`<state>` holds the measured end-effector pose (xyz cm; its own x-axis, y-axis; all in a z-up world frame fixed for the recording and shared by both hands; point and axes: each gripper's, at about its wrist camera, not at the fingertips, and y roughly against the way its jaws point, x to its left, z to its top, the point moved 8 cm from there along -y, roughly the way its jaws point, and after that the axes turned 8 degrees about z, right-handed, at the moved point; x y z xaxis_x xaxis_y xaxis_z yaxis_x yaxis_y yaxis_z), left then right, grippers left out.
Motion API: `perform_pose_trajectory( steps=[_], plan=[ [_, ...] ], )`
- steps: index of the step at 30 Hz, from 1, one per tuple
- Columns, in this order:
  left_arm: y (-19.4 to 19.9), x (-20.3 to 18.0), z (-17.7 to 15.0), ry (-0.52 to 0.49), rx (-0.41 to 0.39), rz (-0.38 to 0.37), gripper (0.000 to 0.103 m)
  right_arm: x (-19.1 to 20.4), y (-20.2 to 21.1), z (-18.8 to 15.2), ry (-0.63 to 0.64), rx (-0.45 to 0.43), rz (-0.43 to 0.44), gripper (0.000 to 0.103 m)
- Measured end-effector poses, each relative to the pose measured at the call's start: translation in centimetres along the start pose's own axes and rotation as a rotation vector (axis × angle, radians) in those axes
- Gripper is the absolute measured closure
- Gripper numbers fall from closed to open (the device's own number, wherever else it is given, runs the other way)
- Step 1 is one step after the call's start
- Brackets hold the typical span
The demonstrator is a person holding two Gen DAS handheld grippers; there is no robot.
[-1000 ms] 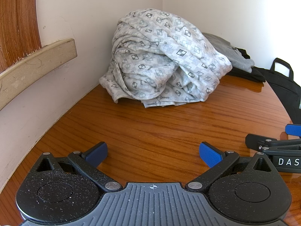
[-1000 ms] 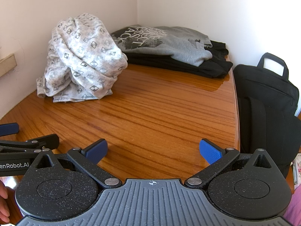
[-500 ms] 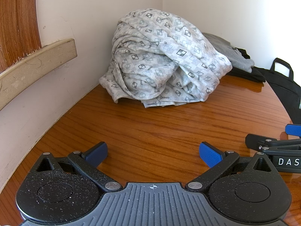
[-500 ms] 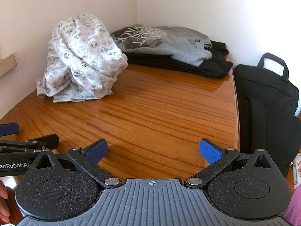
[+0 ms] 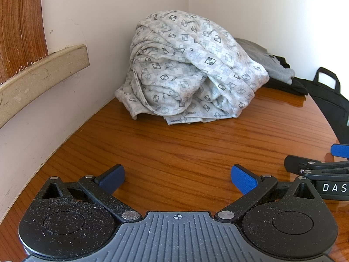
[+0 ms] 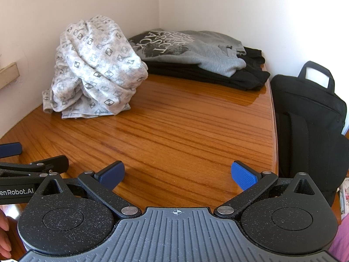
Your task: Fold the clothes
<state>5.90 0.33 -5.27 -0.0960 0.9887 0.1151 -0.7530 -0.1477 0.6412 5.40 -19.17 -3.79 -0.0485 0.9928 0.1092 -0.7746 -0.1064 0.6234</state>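
A crumpled white garment (image 5: pixel 192 69) with a grey diamond print lies heaped against the wall at the back of the wooden table (image 5: pixel 196 148); it also shows as the patterned heap (image 6: pixel 96 69) in the right wrist view. My left gripper (image 5: pixel 177 178) is open low over the table, well short of the heap, nothing between its blue pads. My right gripper (image 6: pixel 177 175) is open too, beside the left one, over bare wood. Each gripper's side shows in the other's view.
A folded stack of a grey printed top (image 6: pixel 192 48) on black clothes (image 6: pixel 246 76) sits in the back corner. A black bag (image 6: pixel 309 118) stands off the table's right edge. A wall with a wooden rail (image 5: pixel 41 72) runs along the left. A hand (image 6: pixel 4 235) shows bottom left.
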Motion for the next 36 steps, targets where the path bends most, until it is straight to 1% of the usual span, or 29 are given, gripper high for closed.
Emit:
perform_pose_trajectory(
  steps=[18,30,34,36],
  plan=[
    [0.0,0.2,-0.2,-0.001,0.000,-0.002,0.000,0.0,0.0,0.0,0.000,0.000,0.000,0.000],
    [0.0,-0.5,0.2,-0.001,0.000,-0.002,0.000,0.0,0.0,0.0,0.001,0.001,0.000,0.000],
    [0.2,0.0,0.4,0.016,-0.007,0.033,0.000,0.0,0.0,0.0,0.002,0.001,0.001,0.000],
    [0.6,0.9,0.6,0.025,-0.035,0.062,0.000,0.1,-0.1,0.3,0.004,0.001,0.006,0.000]
  ],
)
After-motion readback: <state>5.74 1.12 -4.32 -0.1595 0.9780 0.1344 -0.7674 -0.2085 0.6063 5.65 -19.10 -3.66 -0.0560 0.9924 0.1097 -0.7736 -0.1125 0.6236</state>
